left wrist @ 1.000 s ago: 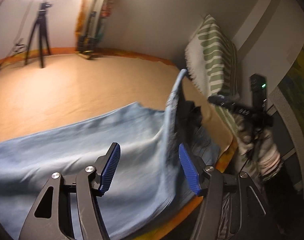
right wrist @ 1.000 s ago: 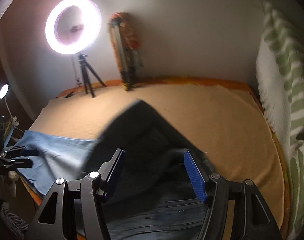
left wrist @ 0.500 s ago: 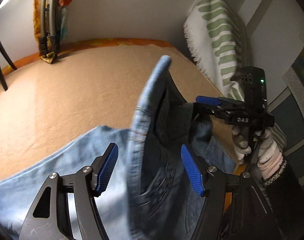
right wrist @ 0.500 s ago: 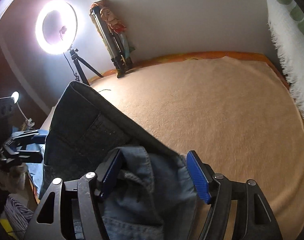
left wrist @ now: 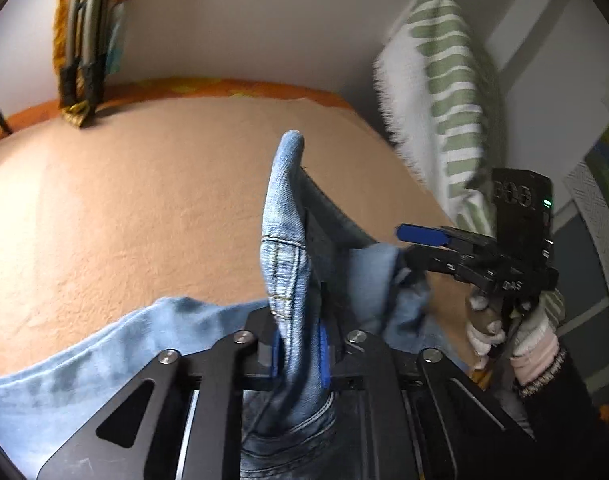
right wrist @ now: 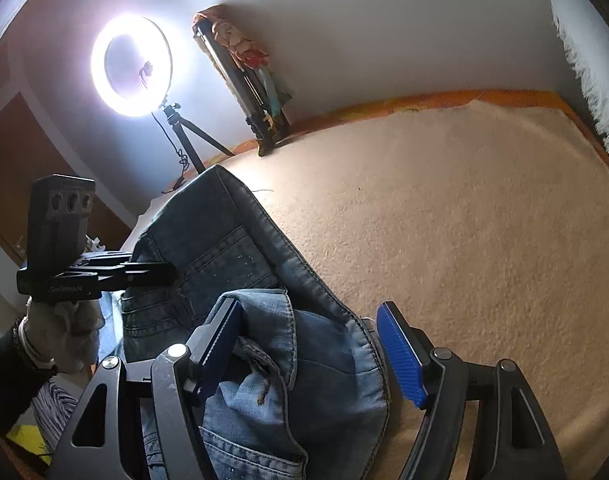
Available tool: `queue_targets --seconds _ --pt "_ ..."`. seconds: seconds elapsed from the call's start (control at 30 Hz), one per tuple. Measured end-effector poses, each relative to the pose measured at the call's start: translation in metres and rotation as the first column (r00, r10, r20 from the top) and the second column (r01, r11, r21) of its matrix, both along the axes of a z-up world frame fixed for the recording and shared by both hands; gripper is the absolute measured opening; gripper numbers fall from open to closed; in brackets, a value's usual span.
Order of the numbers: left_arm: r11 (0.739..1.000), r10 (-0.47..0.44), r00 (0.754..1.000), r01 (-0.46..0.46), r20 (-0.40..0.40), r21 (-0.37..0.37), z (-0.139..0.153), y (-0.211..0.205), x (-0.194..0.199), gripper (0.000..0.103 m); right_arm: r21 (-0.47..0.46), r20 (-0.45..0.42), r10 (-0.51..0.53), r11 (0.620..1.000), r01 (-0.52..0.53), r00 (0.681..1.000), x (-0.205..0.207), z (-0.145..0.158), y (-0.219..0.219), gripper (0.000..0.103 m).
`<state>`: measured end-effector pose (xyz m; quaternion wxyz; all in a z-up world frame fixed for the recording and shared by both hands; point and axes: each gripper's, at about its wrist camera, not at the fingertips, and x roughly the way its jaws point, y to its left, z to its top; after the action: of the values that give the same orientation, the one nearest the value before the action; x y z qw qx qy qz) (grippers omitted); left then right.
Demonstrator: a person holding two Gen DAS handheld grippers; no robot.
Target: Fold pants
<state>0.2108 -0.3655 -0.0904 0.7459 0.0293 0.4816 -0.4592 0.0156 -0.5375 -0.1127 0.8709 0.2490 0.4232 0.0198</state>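
Blue denim pants (left wrist: 284, 216) lie on a beige blanket-covered bed (left wrist: 144, 208). My left gripper (left wrist: 300, 350) is shut on the waistband, which stands up as a fold between its blue pads. The legs trail off to the left (left wrist: 84, 360). In the right wrist view my right gripper (right wrist: 312, 350) is open, with bunched waist denim (right wrist: 288, 360) between its blue pads (right wrist: 400, 356). The left gripper shows there at the left (right wrist: 152, 272), against the back-pocket panel (right wrist: 220, 248). The right gripper also shows in the left wrist view (left wrist: 424, 240).
A green-striped white pillow (left wrist: 444, 92) stands against the wall at the right. A lit ring light on a tripod (right wrist: 132, 68) and a folded tripod wrapped in cloth (right wrist: 248, 80) stand at the far edge. Bare beige blanket (right wrist: 484, 220) spreads beyond the pants.
My left gripper has shut on the waistband; it was open before. The waist end has been lifted and pulled in between both grippers. My right gripper stays open.
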Motion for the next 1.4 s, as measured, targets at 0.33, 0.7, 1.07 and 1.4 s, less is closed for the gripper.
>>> queue_targets --seconds 0.33,0.7,1.07,1.4 --pt "0.973 -0.222 0.969 0.227 0.107 -0.035 0.018 -0.001 -0.096 0.007 0.100 0.074 -0.154 0.984 0.146 0.985 -0.040 0.055 0.004 0.073" --pt "0.934 -0.357 0.922 0.352 0.148 0.057 -0.016 -0.015 -0.160 0.007 0.370 -0.038 -0.207 0.906 0.206 0.978 -0.061 0.039 0.016 0.079" --pt "0.909 -0.417 0.886 0.399 0.205 0.121 -0.030 -0.018 -0.192 0.007 0.284 -0.206 -0.128 0.941 0.184 0.970 0.011 0.023 0.025 0.039" --pt "0.928 -0.371 0.899 0.353 0.232 0.118 0.000 0.065 -0.186 0.041 0.193 -0.022 -0.294 0.936 0.293 0.955 -0.051 0.073 0.036 0.000"
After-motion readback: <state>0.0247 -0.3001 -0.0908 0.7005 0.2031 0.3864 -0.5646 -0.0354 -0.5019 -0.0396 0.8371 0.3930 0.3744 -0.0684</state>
